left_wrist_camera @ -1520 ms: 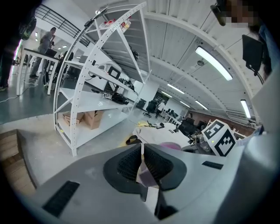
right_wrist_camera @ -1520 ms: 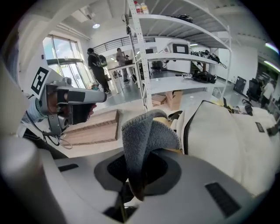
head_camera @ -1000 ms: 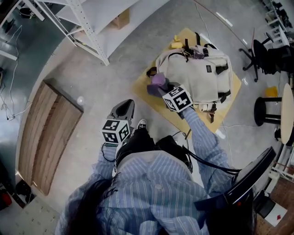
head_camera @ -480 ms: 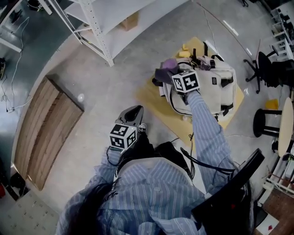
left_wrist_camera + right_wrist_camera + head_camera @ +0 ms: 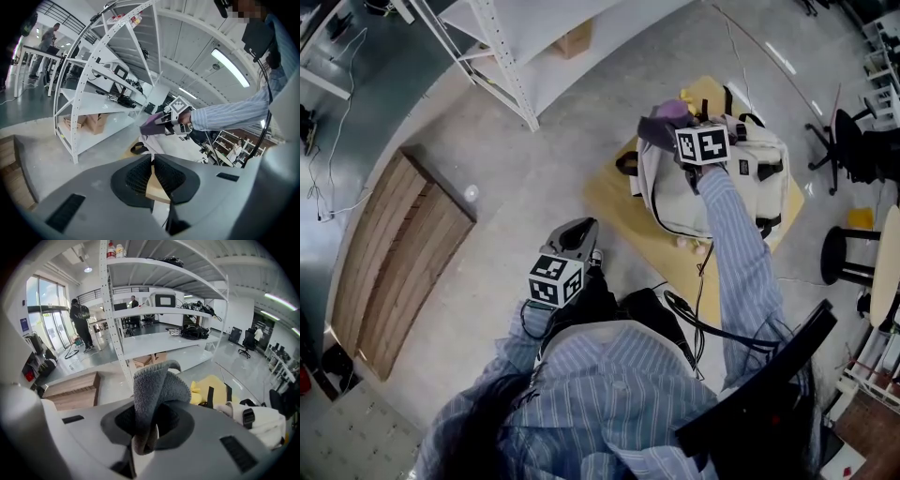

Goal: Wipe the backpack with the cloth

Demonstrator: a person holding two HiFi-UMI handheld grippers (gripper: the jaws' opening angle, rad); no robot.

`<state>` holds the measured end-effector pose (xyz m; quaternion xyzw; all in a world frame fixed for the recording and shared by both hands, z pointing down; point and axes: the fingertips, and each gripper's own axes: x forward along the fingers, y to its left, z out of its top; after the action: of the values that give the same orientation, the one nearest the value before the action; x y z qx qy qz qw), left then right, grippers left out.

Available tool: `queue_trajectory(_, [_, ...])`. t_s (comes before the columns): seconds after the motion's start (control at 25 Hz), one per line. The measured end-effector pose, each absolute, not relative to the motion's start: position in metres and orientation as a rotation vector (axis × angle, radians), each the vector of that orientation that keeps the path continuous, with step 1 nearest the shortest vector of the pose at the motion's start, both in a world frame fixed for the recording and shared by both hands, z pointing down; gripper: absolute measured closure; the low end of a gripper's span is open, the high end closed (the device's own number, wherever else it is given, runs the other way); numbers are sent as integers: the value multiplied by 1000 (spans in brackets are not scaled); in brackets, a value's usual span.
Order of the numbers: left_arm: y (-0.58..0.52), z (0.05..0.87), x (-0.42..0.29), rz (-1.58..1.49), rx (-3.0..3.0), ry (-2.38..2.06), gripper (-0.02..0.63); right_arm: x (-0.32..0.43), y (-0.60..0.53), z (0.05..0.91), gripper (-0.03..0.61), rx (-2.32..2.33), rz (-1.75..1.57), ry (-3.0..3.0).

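A cream backpack (image 5: pixel 727 187) with black straps lies on a yellow mat (image 5: pixel 605 197) on the floor. My right gripper (image 5: pixel 667 127) is shut on a purple-grey cloth (image 5: pixel 661 114) at the backpack's far left corner. In the right gripper view the cloth (image 5: pixel 157 387) stands folded up between the jaws of that gripper (image 5: pixel 146 427), with the backpack (image 5: pixel 255 420) low at the right. My left gripper (image 5: pixel 581 230) hangs near my body over bare floor, short of the mat. Its pads (image 5: pixel 140 173) are shut together on nothing.
A white shelving rack (image 5: pixel 502 56) with a cardboard box (image 5: pixel 575 39) under it stands at the back left. A wooden board (image 5: pixel 389 253) lies at left. A black stool (image 5: pixel 844 253) and an office chair (image 5: pixel 853 131) stand at right.
My right gripper has carried the cloth away from me, from the backpack's near left side to its far left corner. The left gripper has barely moved.
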<state>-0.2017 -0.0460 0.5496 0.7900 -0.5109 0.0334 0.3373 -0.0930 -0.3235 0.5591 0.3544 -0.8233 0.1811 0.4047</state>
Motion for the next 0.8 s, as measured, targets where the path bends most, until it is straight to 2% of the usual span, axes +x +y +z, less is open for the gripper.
queue_trajectory(0.24, [-50,548,-200,92,2067,-1342,592,-74,-346,536,529,969,417,-2091])
queue_trajectory(0.4, [-52,547,-199,95,2066,-1352,592,-55,-354,526,529,1082,504,-2108])
queue_trajectory(0.8, [-52,546,-182,107,2069,-1342,592,-39,-278,555,529,999,691,-2142])
